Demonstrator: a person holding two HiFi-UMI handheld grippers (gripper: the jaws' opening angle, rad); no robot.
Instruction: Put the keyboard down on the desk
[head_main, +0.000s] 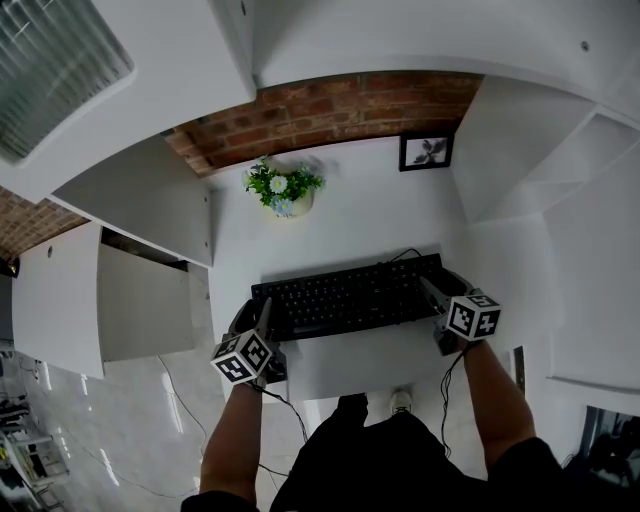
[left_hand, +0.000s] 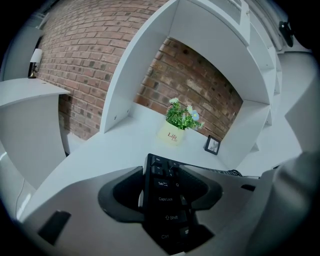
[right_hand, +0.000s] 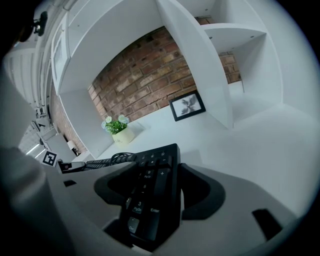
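Black keyboard (head_main: 345, 296) spans the front of the white surface (head_main: 350, 225), gripped at both short ends, likely to keep it level. The left hand-held gripper (head_main: 266, 318) is clamped on the Tab-and-Shift end, and the right hand-held gripper (head_main: 434, 296) on the number-pad end. Whether its underside touches the surface is unclear. A potted plant (head_main: 284, 188) and picture frame (head_main: 426, 152) stand well behind it.

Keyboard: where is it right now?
Head view, centre: the keyboard near the front edge of the desk, ends clamped by left gripper and right gripper, plant pot behind.
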